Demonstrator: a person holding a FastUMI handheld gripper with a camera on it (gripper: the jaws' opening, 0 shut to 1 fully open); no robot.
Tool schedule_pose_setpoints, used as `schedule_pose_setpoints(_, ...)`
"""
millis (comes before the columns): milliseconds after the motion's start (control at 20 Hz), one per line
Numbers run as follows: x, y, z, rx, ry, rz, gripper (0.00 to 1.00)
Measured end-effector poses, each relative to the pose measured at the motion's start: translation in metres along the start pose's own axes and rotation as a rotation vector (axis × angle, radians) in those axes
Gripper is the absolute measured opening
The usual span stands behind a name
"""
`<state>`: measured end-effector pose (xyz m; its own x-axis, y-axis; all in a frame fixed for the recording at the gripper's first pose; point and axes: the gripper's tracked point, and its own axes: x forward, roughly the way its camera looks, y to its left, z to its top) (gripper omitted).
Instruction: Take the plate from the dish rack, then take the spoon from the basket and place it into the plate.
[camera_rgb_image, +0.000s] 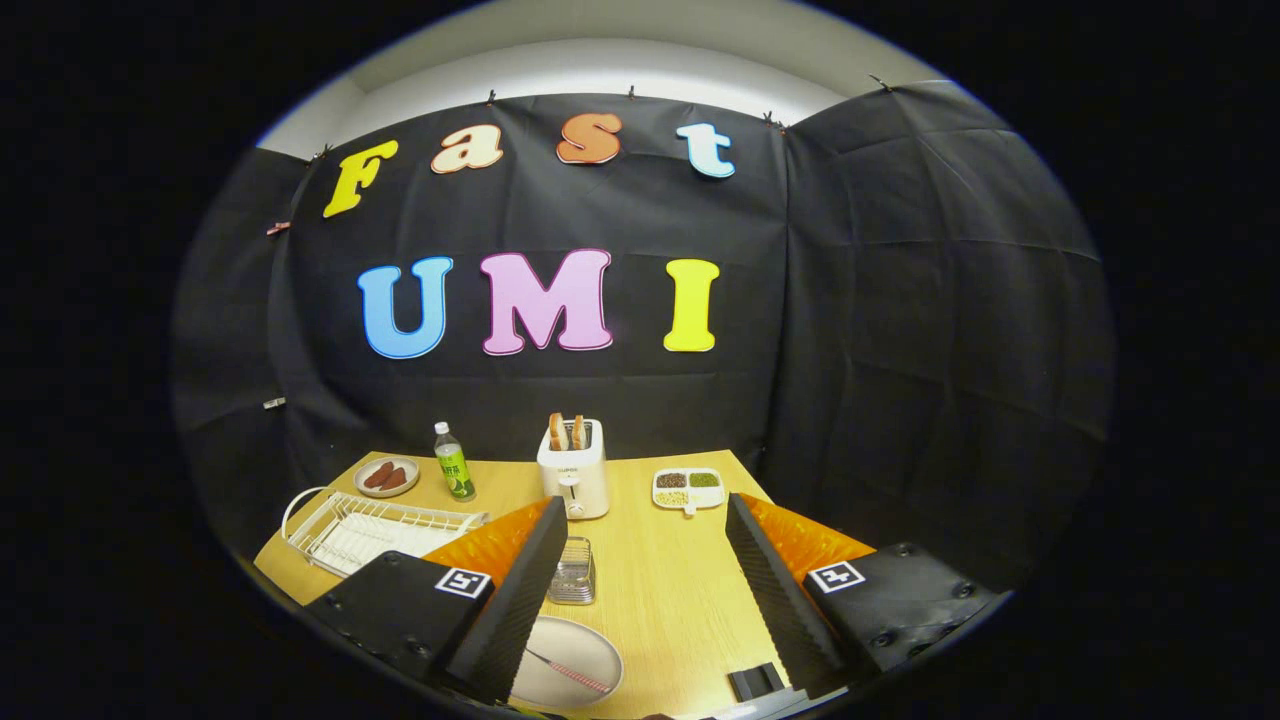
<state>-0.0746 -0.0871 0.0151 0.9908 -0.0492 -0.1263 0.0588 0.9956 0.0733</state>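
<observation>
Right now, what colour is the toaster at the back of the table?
The toaster is white, with toast slices poking out of its top; it's clearest in the gripper view, beyond the open fingers.

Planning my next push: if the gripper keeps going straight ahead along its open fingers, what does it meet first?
The gripper, fingers open and empty, points across bare table. Depth is uncertain, but the white toaster seems likeliest first; the wire basket sits just off that line.

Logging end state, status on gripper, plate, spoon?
Gripper open, jaws wide, holding nothing. Plate on the table between the jaws, spoon lying in it. Basket just beyond the plate, dish rack off to one side. Nothing in the way.
</observation>
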Motion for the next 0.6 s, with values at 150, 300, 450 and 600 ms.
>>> schedule_pose_setpoints(150, -0.006, 0.005, -0.006, 0.008, 0.011, -0.008, 0.99)
schedule_pose_setpoints(300, -0.008, 0.017, -0.007, 0.014, 0.012, 0.001, 0.99)
schedule_pose_setpoints(450, -0.007, 0.028, -0.006, 0.006, 0.01, 0.02, 0.99)
schedule_pose_setpoints(600, -0.003, 0.037, -0.003, 0.005, 0.004, 0.039, 0.99)
